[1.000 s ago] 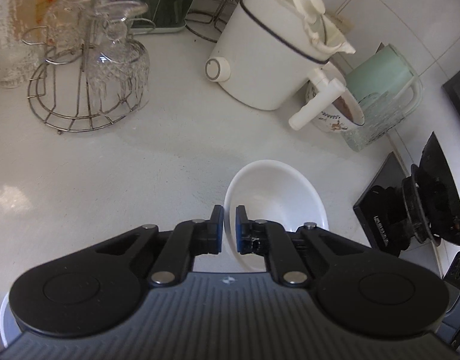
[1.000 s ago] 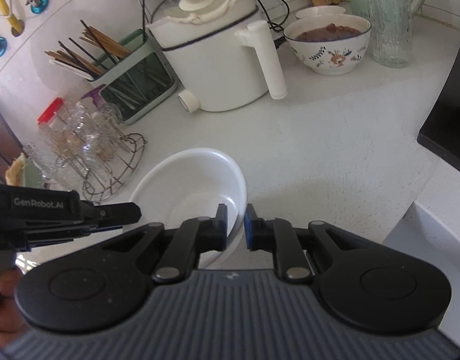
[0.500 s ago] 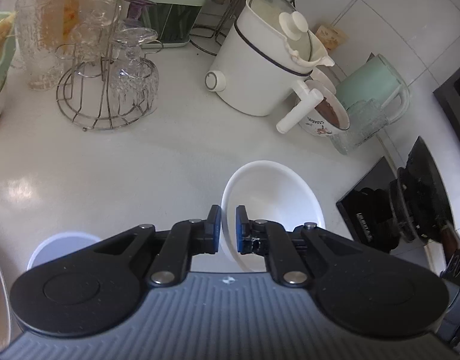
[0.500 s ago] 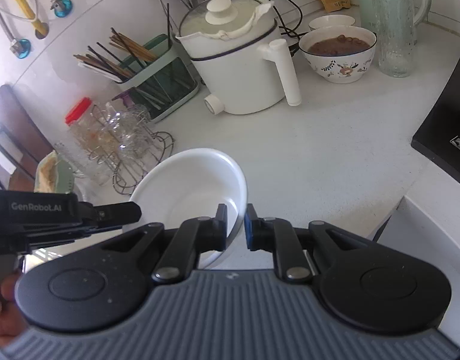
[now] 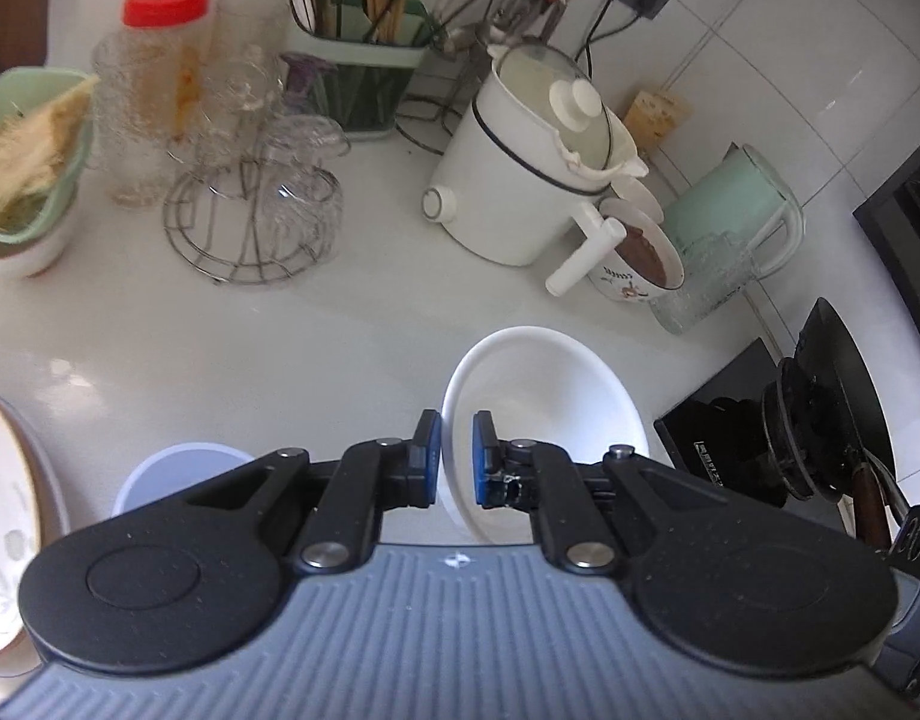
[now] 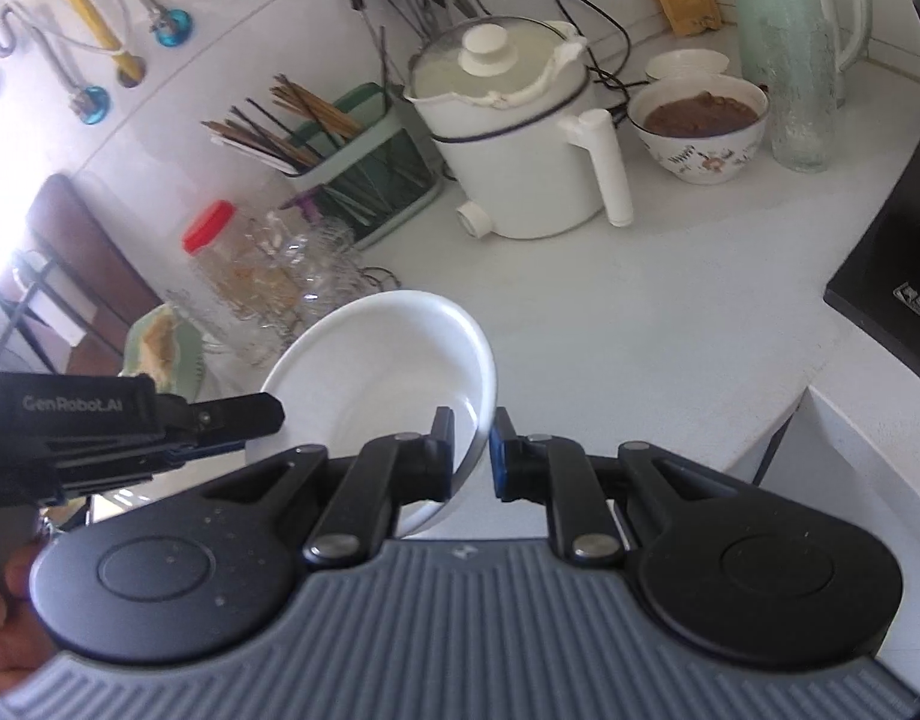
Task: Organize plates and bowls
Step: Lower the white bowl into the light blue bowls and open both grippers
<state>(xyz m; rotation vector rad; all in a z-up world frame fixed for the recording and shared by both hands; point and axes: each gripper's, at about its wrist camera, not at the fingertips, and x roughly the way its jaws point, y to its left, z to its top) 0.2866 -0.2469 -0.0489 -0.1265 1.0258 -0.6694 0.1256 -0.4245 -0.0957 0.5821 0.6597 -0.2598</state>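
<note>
A plain white bowl (image 5: pixel 544 402) is held in the air above the white counter by both grippers. My left gripper (image 5: pixel 457 459) is shut on its near rim. My right gripper (image 6: pixel 472 450) is shut on the opposite rim of the same bowl (image 6: pixel 388 360). The left gripper also shows in the right wrist view (image 6: pixel 232 420), at the bowl's left side. A pale blue bowl (image 5: pixel 178 468) and a flowered plate (image 5: pixel 10 480) lie low at the left in the left wrist view.
On the counter (image 5: pixel 340 312) stand a white electric pot (image 5: pixel 520 180), a patterned bowl of brown food (image 6: pixel 700 120), a mint kettle (image 5: pixel 736 204), a wire rack of glasses (image 5: pixel 256 222), a chopstick holder (image 6: pixel 352 162) and a black stove (image 6: pixel 892 276).
Both grippers have lifted the white bowl higher above the counter and drawn back. More of the counter's left side, the blue bowl and the plate have come into view.
</note>
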